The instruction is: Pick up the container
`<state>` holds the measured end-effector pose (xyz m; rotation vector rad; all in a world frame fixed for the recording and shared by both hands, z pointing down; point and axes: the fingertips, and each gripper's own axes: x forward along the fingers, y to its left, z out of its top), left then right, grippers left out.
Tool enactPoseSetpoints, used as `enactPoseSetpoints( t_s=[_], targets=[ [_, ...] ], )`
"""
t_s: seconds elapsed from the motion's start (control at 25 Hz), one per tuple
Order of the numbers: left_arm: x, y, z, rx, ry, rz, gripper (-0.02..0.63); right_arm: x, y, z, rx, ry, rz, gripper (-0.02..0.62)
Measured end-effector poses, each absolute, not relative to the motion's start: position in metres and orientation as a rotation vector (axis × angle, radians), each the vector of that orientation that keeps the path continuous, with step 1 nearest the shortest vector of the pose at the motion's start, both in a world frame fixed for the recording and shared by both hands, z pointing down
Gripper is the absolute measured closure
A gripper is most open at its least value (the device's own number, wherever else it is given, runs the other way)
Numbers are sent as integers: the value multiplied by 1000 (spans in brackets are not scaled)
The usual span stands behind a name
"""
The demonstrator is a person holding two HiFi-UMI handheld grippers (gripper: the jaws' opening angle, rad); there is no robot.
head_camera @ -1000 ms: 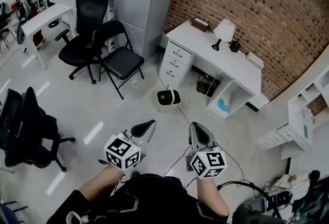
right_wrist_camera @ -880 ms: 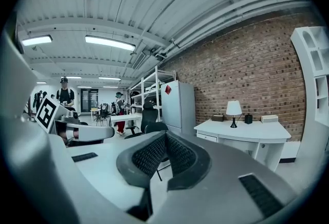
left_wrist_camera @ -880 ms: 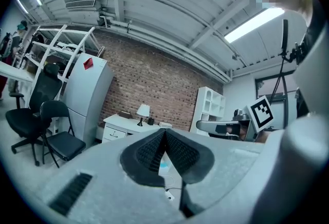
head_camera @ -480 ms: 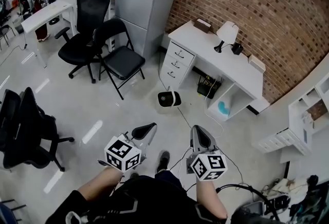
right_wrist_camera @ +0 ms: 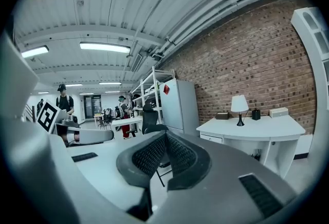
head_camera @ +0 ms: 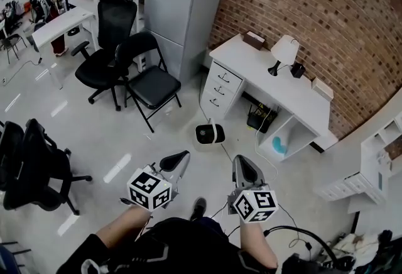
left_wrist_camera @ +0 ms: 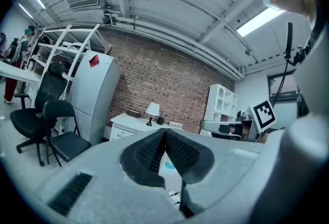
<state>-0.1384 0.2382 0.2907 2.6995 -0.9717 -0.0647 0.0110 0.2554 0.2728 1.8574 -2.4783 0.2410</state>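
White-and-black container (head_camera: 210,134) sits on the floor, well ahead, beside the surface (head_camera: 270,81). My left tool (head_camera: 176,159) and right tool (head_camera: 243,164) are both pressed together, empty; arriving unopened, I'd likely knock it over.

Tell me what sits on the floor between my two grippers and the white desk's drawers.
A small white-and-black object stands on the floor in that stretch, apart from both grippers and the drawers. The head view shows it; neither gripper view does.
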Motion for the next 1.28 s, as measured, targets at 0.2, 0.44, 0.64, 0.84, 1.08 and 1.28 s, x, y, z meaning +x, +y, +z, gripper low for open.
enactPoseSetpoints(
  t_s=[0.2,0.44,0.64,0.84,1.08,1.28],
  targets=[
    [-113,199,283,2683,-998,-61,595,39,214,262,1835,-2514,230,588],
    [-75,161,270,2677,-1025,-83,597,78,175,262,1800,-2524,253,588],
    [-41,129,270,2675,-1035,-66,595,99,137,254,1747,-2562,241,588],
    [-9,106,268,2676,-1066,-45,595,125,109,248,1710,-2591,229,588],
    [17,85,273,2656,-1100,6,595,156,88,260,1674,-2595,265,588],
    [31,74,279,2659,-1095,65,595,167,72,264,1672,-2600,287,587]
  ],
)
